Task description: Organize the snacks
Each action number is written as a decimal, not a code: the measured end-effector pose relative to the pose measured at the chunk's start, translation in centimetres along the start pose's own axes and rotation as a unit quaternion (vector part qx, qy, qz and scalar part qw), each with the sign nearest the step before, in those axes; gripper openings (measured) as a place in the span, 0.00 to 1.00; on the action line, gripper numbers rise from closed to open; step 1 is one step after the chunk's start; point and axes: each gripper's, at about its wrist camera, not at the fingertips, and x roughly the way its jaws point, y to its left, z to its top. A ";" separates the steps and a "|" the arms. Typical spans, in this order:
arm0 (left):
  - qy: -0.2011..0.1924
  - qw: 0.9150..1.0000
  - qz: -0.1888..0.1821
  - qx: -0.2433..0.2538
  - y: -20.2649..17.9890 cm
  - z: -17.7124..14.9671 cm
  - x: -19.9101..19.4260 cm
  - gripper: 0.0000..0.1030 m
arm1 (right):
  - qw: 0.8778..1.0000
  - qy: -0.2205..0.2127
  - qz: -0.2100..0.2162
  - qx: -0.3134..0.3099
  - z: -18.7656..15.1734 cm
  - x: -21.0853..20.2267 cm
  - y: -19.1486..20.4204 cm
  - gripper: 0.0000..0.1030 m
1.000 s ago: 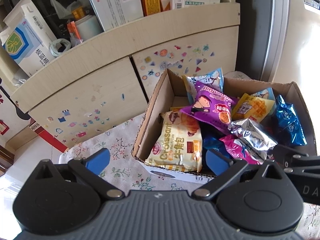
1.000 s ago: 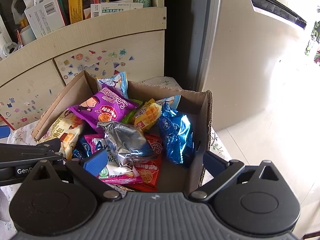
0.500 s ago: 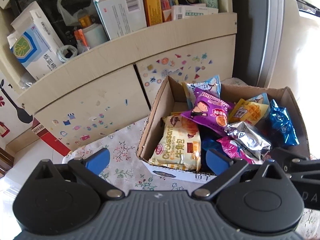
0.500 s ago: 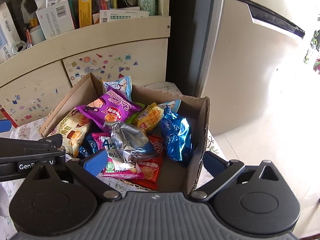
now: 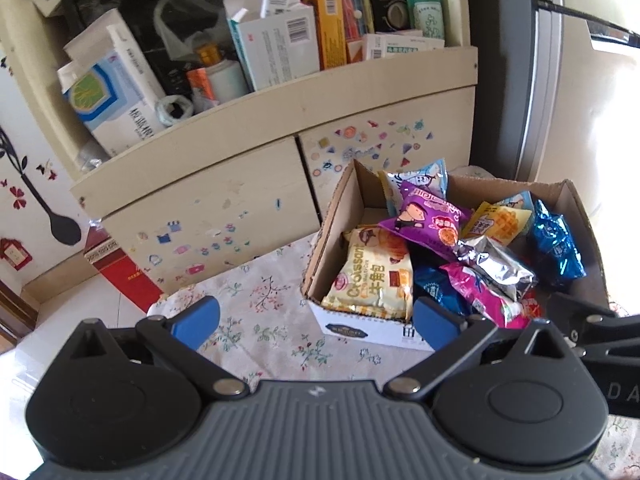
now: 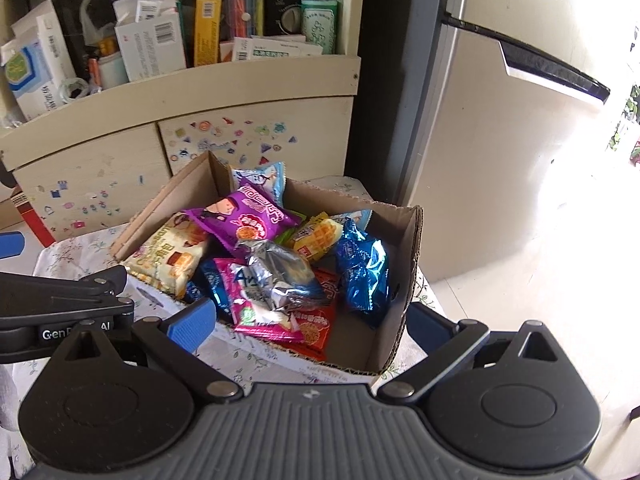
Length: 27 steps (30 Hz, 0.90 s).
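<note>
A cardboard box [image 5: 332, 216] [image 6: 404, 264] full of snack packets sits on a floral tablecloth [image 5: 256, 304]. Inside are a croissant pack [image 5: 372, 272] [image 6: 168, 252], a purple packet [image 5: 428, 220] [image 6: 244, 220], a silver foil packet [image 5: 496, 260] [image 6: 280, 272], a blue foil packet [image 5: 556, 240] [image 6: 364, 268], a waffle pack [image 6: 316, 236] and a pink packet [image 6: 256, 308]. My left gripper [image 5: 316, 320] is open and empty, held back above the box's near left corner. My right gripper [image 6: 310, 326] is open and empty, held back over the box's near edge.
A beige cabinet [image 5: 248, 184] with stickers stands behind the table; its shelf holds boxes and bottles [image 5: 280, 40]. A grey fridge [image 6: 480, 140] stands to the right. A red box [image 5: 124, 272] sits on the floor at the left.
Both grippers have drawn back and up from the box, which looks smaller and farther. Both stay open and empty. The snacks have not moved.
</note>
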 end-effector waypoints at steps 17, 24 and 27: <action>0.029 0.999 -0.004 -0.033 2.3 -5.5 -3.8 0.99 | 0.999 -0.009 0.038 -0.025 -4.4 -4.6 2.4 1.00; 0.041 0.999 -0.006 -0.032 2.8 -8.2 -4.6 0.99 | 0.997 0.009 0.078 -0.005 -7.5 -5.3 2.7 1.00; 0.048 0.998 -0.003 -0.033 3.3 -9.3 -4.6 0.99 | 0.997 0.022 0.078 -0.005 -8.8 -4.9 3.0 1.00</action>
